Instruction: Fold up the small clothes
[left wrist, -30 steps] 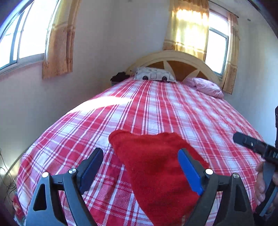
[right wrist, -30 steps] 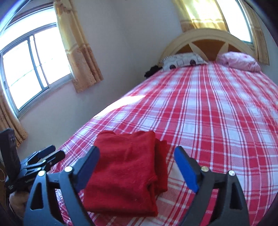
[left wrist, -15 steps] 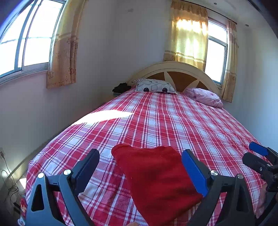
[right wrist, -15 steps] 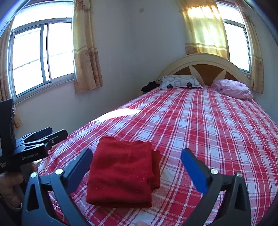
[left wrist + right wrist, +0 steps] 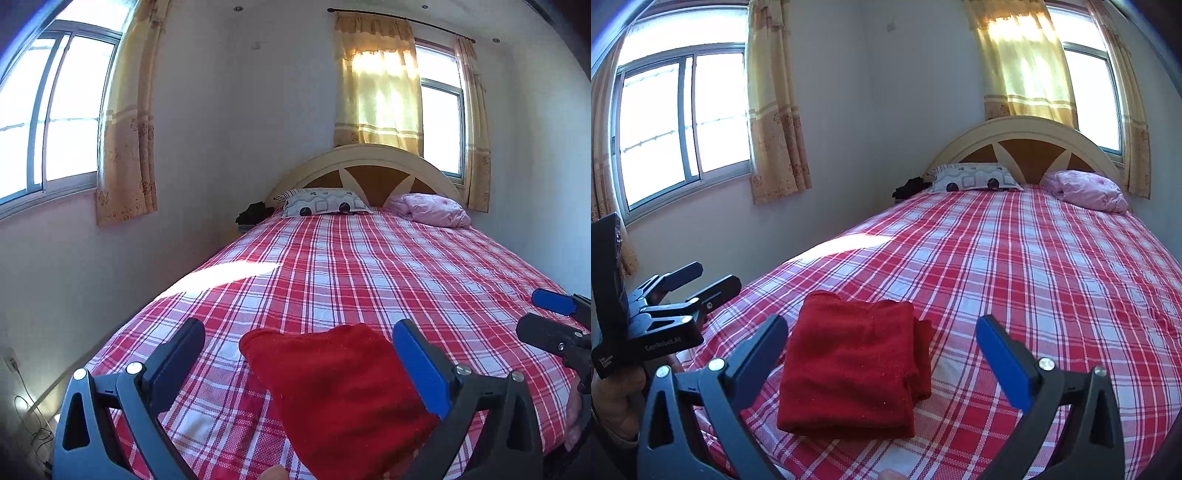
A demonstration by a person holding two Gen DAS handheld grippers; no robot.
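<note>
The folded red knit garment (image 5: 853, 365) lies flat on the red-and-white checked bed (image 5: 1052, 288) (folding apparently done), so the left gripper (image 5: 299, 354) and right gripper (image 5: 882, 347) hover wide open, holding nothing.

We see folded red garment (image 5: 849, 365): fuzzy matt knit cloth. Plaid bedsheet (image 5: 1015, 280): woven cotton-like cloth, matt. Left gripper (image 5: 299, 354): matt black plastic arms, smooth blue pads, shiny metal screws. Right gripper (image 5: 882, 350): same finish. Headboard (image 5: 365, 166): painted cream frame, brown wood panels. Curtains (image 5: 127, 122): thin patterned fabric. Walls: smooth matt paint.
</note>
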